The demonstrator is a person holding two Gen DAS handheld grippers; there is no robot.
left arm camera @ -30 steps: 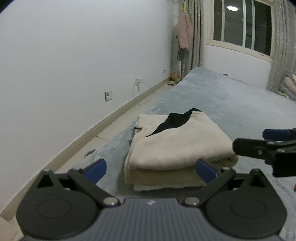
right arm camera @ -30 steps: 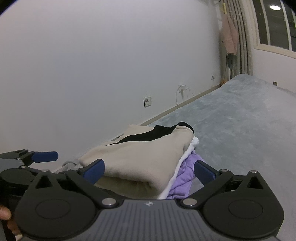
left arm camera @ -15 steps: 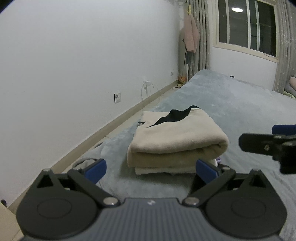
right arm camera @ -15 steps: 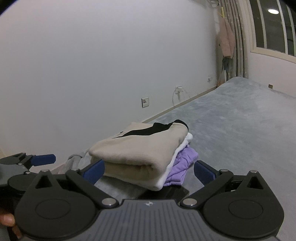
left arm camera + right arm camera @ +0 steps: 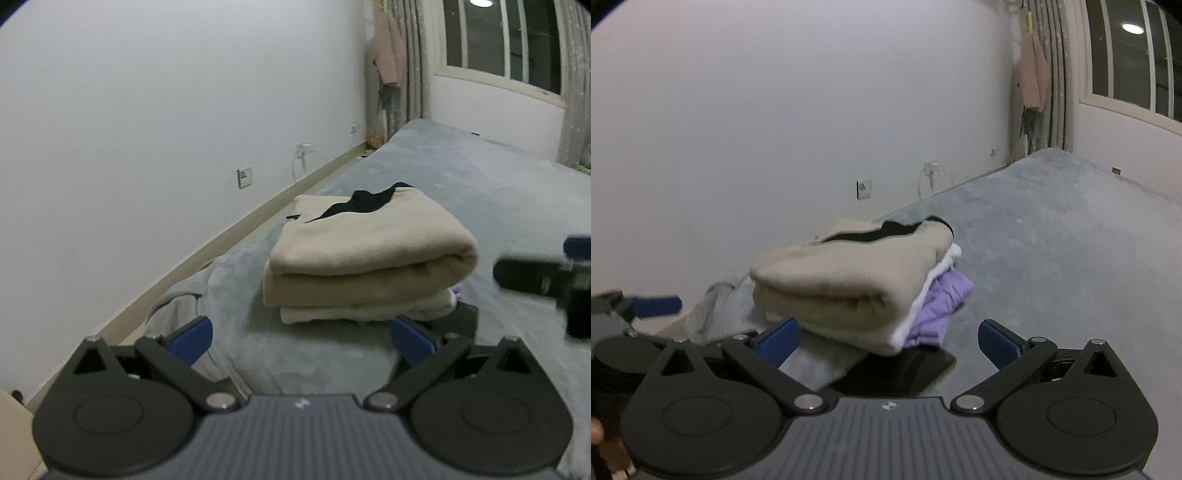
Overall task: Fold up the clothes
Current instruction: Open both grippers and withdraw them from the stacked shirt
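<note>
While both grippers' fingers (image 5: pixel 190 338) gape (empty), folded clothes stack (image 5: pixel 365 258) beyond, untouched.

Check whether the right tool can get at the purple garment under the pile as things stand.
Probably yes. The purple garment sticks out at the pile's right side, just ahead of the open right tool, with nothing between. Most of it lies pinned under the beige sweater.

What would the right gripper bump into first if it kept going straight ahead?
Probably the dark flat thing lying just ahead between its open fingers, or right behind it the stack of folded clothes, topped by the beige garment. Depth is hard to judge, so which comes first depends on how low the right gripper travels.
</note>
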